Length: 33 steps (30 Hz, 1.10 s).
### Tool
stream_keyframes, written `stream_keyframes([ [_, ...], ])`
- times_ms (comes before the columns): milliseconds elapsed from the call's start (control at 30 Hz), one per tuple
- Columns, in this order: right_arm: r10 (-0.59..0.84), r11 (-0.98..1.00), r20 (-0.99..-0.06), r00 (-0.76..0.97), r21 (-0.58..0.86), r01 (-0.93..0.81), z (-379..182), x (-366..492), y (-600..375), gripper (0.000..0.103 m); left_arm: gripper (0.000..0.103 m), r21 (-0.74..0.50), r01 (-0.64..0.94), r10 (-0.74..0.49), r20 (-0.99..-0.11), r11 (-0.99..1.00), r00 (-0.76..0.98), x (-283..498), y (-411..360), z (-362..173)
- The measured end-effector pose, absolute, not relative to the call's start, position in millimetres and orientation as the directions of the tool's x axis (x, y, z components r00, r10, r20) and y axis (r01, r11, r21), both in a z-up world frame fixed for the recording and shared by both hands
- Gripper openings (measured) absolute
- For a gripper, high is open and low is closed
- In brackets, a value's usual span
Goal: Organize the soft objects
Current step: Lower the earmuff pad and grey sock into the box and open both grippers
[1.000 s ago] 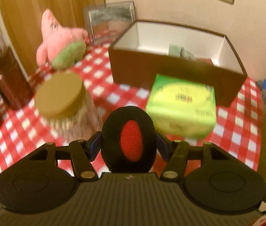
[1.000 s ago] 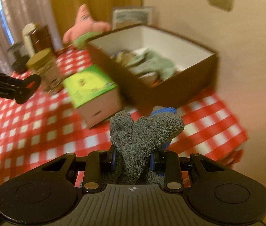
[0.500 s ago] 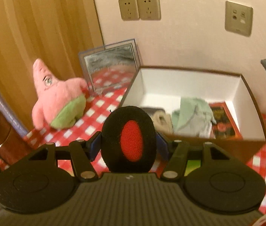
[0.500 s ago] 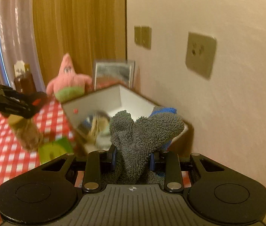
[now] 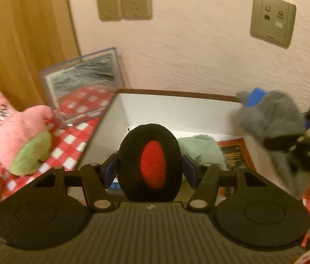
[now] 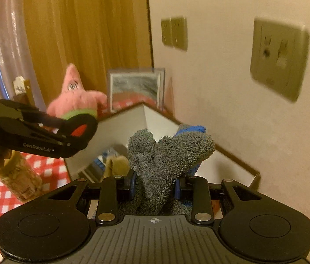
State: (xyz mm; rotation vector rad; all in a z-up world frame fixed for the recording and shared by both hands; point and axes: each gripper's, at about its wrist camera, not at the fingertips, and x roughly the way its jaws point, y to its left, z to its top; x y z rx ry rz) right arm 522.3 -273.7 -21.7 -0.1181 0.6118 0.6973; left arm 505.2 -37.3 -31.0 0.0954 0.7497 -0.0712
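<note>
Both grippers had come in over the brown box since a second earlier, when they were out over the checked cloth beside a green carton; that carton had dropped out of sight.

Left of the box, the pink star plush sat on the red-checked tablecloth, its arm touching the clear picture frame that leaned against the wall just behind the box's left corner. A jar stood on the cloth further left of the box, below the left gripper in the right wrist view.

Over the box's left part, the left gripper had its fingers closed narrowly on the black pad with a red oval centre, which was pinched upright between the blue fingertips. Inside the box, behind the pad, lay a pale green cloth and, to its right, a red-and-dark printed packet; a tan soft item showed in the box from the right wrist view.

Over the box's right part, the right gripper had its fingers clamped on the grey towel with blue trim, whose bunched folds rose above the fingers. From the left wrist view that towel hung blurred at the box's right rim.

On the wall above the box were a double socket and, to its right, a single plate.
</note>
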Motion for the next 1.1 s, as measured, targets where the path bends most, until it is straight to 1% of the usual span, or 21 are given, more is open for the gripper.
stream_keyframes([
  [233,0.501,0.795,-0.679,0.537,0.115,-0.595,-56,549,-264,0.032,0.059,0.036,0.148,-0.075,-0.731,0.988,0.678,530,-61,-55],
  [367,0.476,0.802,-0.723,0.501,0.122,-0.585,-69,559,-260,0.032,0.059,0.039,0.165,-0.080,-0.753,0.986,0.654,539,-68,-66],
  [700,0.456,0.775,-0.771,0.445,0.098,-0.625,-81,571,-252,0.035,0.059,0.042,0.170,-0.071,-0.794,0.985,0.604,550,-71,-81],
  [767,0.456,0.767,-0.776,0.437,0.093,-0.635,-81,572,-250,0.041,0.060,0.043,0.170,-0.069,-0.798,0.985,0.598,551,-71,-82],
  [833,0.454,0.761,-0.778,0.435,0.085,-0.643,-80,570,-249,0.054,0.061,0.036,0.171,-0.073,-0.803,0.985,0.591,552,-70,-82],
  [867,0.454,0.759,-0.776,0.438,0.078,-0.647,-79,568,-249,0.057,0.062,0.033,0.166,-0.072,-0.805,0.986,0.588,552,-70,-82],
  [933,0.446,0.760,-0.769,0.458,0.054,-0.648,-77,567,-248,0.067,0.063,0.035,0.149,-0.060,-0.807,0.988,0.587,551,-69,-81],
  [1100,0.457,0.757,-0.746,0.484,0.041,-0.652,-69,564,-251,0.069,0.067,0.015,0.126,-0.062,-0.812,0.992,0.581,548,-63,-75],
])
